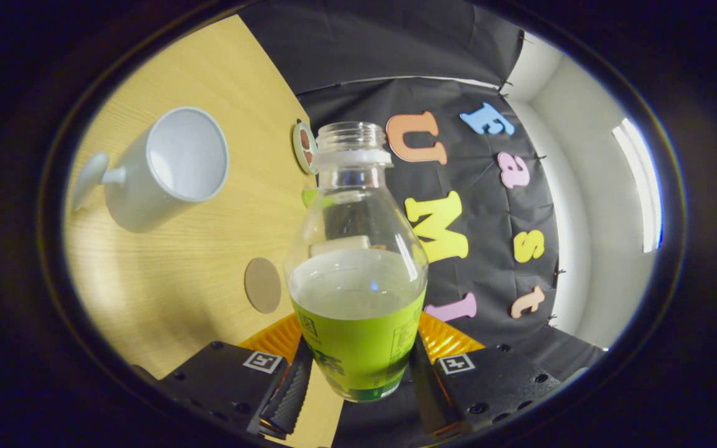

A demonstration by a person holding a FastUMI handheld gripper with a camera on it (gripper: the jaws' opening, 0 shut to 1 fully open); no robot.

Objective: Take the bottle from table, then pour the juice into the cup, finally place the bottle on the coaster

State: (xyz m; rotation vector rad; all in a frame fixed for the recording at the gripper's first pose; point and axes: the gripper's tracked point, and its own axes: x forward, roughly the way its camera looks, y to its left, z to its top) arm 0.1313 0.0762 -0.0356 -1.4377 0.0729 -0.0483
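A clear uncapped bottle point(357, 261) with a green label and pale juice in its lower half stands between my fingers; the gripper point(358, 373) is shut on it, both fingers point(293, 389) pressing on the labelled part. The view is rolled, so the wooden table point(165, 280) rises to the left of the bottle. A white cup point(168, 168) with its open mouth facing me and its handle on the far side rests on the table, beyond and left of the fingers. A round brown coaster point(262, 285) lies on the table just left of the bottle.
A small round object point(304, 147) with a red and green picture sits at the table's far edge, partly behind the bottle's neck. The booth's black cloth wall point(489, 205) stands behind the bottle, with a white wall and a bright light strip point(642, 186) past it.
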